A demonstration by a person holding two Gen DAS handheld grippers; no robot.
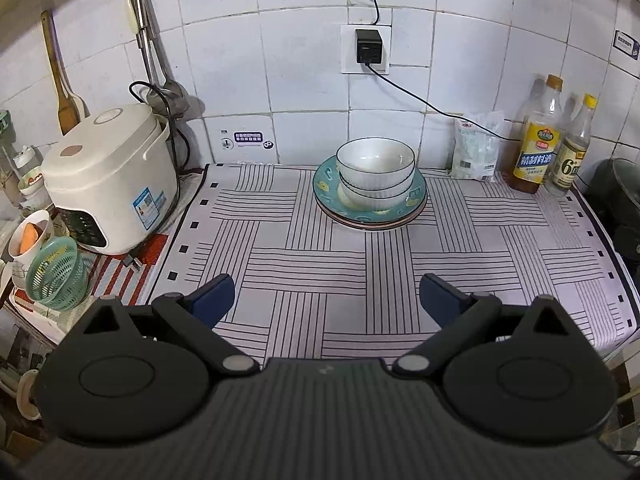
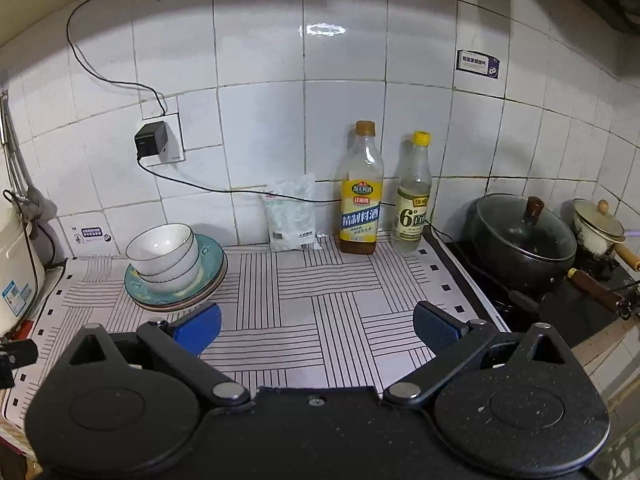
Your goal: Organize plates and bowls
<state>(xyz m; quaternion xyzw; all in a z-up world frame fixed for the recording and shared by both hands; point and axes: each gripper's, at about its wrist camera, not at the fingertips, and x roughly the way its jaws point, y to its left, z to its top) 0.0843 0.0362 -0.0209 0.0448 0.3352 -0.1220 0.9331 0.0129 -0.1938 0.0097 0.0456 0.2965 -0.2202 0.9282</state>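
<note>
Left wrist view: two ribbed white bowls (image 1: 375,174), glossy, are nested on a teal plate (image 1: 370,196) w/ more plates stacked beneath, set at the back centre of a striped cloth (image 1: 304,264) over the counter. A white rice cooker (image 1: 108,178) is seen at left, white wall tiles behind. The left gripper (image 1: 327,298) is spread wide, nothing held, well apart from the stack.

Right wrist view: the bowls (image 2: 164,258) & plates (image 2: 212,268) are seen at left; two bottles (image 2: 360,200) and a lidded black pot (image 2: 520,240) at right. The right gripper (image 2: 317,328) is likewise wide open, empty, above the cloth.
</note>
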